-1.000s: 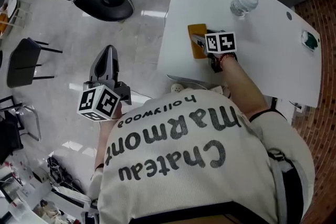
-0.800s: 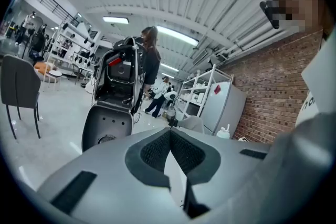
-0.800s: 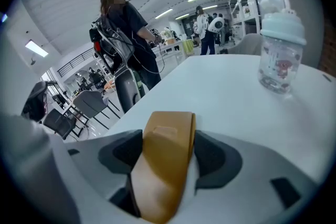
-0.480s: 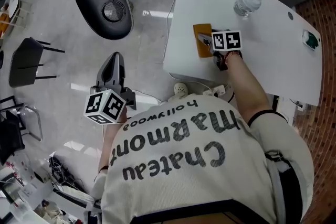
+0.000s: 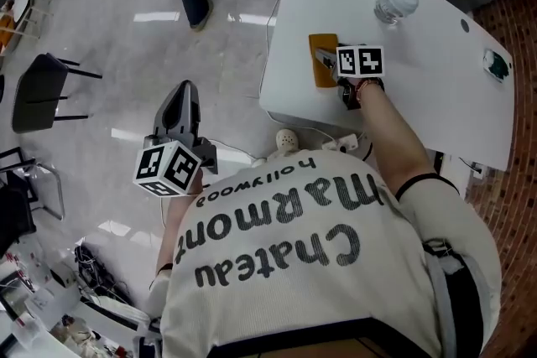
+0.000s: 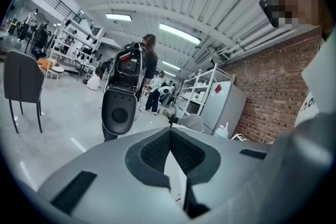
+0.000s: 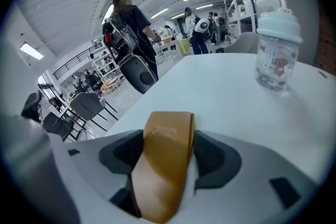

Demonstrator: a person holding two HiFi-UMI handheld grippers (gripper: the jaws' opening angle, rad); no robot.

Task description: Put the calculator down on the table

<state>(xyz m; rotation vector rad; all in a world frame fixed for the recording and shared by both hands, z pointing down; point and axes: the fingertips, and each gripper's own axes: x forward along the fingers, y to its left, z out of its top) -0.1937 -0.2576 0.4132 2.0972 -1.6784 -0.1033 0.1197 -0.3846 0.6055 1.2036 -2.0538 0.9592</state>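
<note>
Right claw (image 5: 330, 61): pinching the calculator (image 7: 165, 160) across its narrow width, its long axis seemingly running forward along the jaws. The worktop (image 5: 419, 80) lies directly beneath near its edge, though contact cannot be told, so the set-down is judged a short drop and release. Ahead and to the right of the claw, well apart, stands a bottle (image 7: 276, 52). Left claw (image 6: 169, 144): pressed together on nothing, hanging over the floor well away, the farther hand.

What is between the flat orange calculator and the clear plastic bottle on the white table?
Nothing, just bare white table, as the right gripper view shows.
</note>
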